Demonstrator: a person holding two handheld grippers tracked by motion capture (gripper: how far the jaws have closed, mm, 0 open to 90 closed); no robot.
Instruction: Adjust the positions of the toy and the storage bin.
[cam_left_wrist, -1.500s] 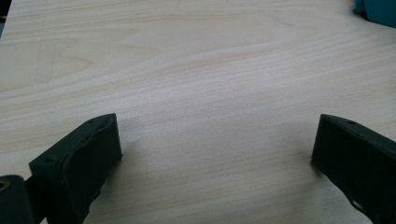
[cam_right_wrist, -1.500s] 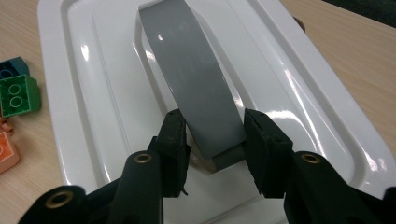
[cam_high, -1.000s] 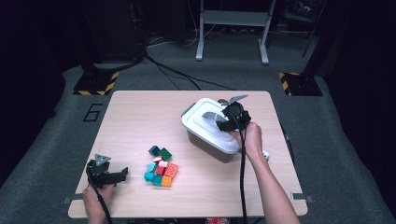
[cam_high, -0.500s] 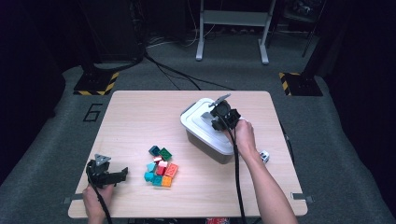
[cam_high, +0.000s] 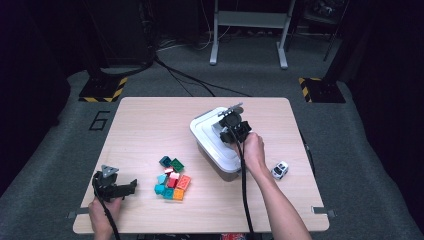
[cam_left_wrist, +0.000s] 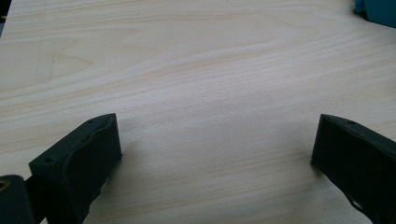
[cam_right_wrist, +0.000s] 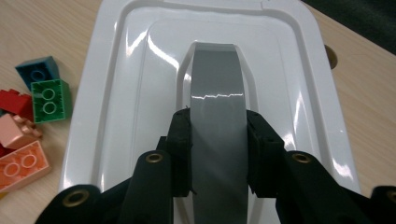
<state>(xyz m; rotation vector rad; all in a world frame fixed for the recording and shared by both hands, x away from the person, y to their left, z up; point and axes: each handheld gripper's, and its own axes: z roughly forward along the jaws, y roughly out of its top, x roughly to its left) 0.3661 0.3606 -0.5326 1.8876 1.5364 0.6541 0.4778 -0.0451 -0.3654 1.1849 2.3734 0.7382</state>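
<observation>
A white box (cam_high: 220, 161) with a white lid (cam_high: 209, 135) stands right of the table's middle. In the right gripper view the lid (cam_right_wrist: 289, 70) has a grey arched handle (cam_right_wrist: 218, 79) along its middle. My right gripper (cam_high: 231, 131) is over the lid and shut on that handle, one jaw pressed to each side of it (cam_right_wrist: 218, 140). My left gripper (cam_high: 130, 187) rests low near the front left corner of the table. Its jaws are wide apart over bare wood (cam_left_wrist: 215, 154), with nothing between them.
A pile of several coloured bricks (cam_high: 172, 179) lies left of the box and right of my left gripper; they show beside the lid as red, green and orange bricks (cam_right_wrist: 32, 116). A small white toy car (cam_high: 280, 170) sits right of my right forearm. A teal brick corner (cam_left_wrist: 378, 9) is far right.
My right gripper has moved left across the lid onto its handle. The hand has come off the toy car, which now shows. The left gripper has stayed still.
</observation>
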